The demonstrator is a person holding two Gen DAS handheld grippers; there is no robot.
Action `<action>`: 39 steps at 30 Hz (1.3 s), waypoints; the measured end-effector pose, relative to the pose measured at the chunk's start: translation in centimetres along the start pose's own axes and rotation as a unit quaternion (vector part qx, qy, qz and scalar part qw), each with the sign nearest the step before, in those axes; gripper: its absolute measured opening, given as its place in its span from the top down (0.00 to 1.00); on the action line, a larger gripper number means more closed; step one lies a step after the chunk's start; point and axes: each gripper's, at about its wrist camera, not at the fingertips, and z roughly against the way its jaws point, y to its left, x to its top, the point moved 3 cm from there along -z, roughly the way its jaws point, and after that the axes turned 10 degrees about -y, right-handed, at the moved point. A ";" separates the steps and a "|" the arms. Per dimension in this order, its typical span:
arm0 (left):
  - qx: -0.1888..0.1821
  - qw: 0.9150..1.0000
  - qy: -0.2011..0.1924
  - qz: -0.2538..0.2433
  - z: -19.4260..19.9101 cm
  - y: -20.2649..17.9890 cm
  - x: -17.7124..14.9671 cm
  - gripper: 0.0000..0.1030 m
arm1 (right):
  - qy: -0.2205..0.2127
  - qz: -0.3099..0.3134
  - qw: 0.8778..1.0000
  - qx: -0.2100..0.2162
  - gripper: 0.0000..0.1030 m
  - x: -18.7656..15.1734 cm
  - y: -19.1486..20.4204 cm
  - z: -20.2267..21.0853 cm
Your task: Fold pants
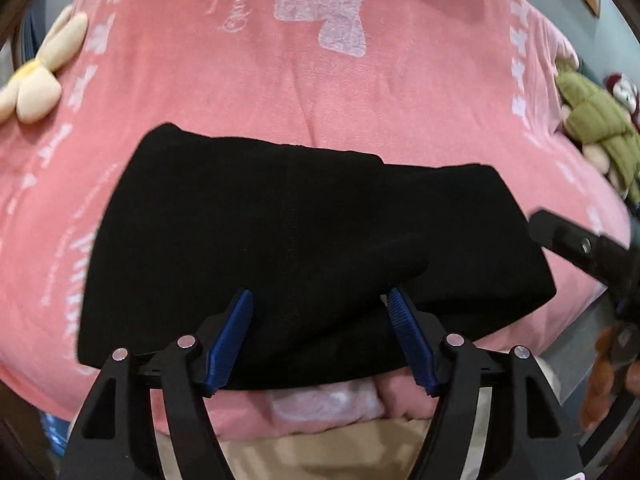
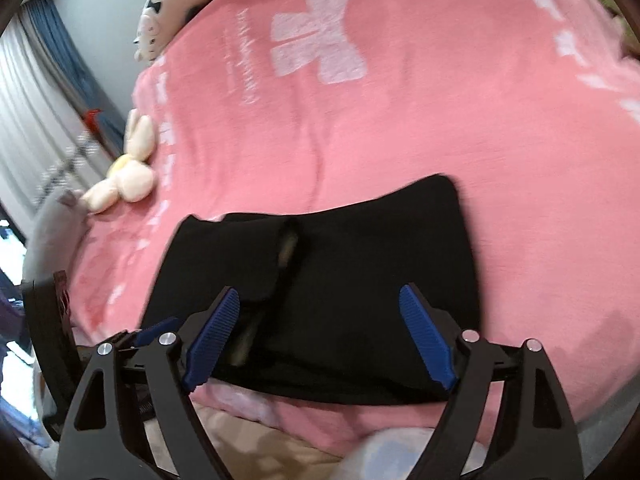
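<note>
Black pants [image 1: 280,240] lie folded into a compact rectangle on a pink blanket [image 1: 280,88], near its front edge. They also show in the right wrist view [image 2: 340,280]. My left gripper [image 1: 320,300] is open, its blue pads apart over the near edge of the pants, holding nothing. My right gripper [image 2: 320,296] is open too, above the near edge of the pants, empty. The right gripper's black body [image 1: 588,248] shows at the right of the left wrist view. The left gripper [image 2: 132,336] shows at the lower left of the right wrist view.
A cream plush bunny [image 1: 40,76] lies at the blanket's left edge, also seen in the right wrist view [image 2: 124,168]. A green-clad plush toy [image 1: 596,132] sits at the right edge. A white plush [image 2: 160,20] lies at the far left corner. Curtains [image 2: 40,120] hang beyond.
</note>
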 end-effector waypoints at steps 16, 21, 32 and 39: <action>0.122 0.989 0.057 0.055 2.5 8.4 0.1 0.33 | 0.095 0.022 0.994 0.047 0.21 -2.8 6.8 -9.2; 0.140 0.986 0.053 0.078 3.0 11.0 0.3 0.33 | 0.106 0.019 0.994 0.028 0.21 -3.7 6.9 -10.1; 0.142 0.982 0.065 0.109 2.8 14.2 -0.5 0.33 | 0.098 0.012 0.995 0.009 0.21 -4.0 6.6 -10.5; 0.140 0.982 0.062 0.114 2.5 15.1 -0.3 0.33 | 0.099 0.027 0.995 0.004 0.22 -4.3 6.9 -10.8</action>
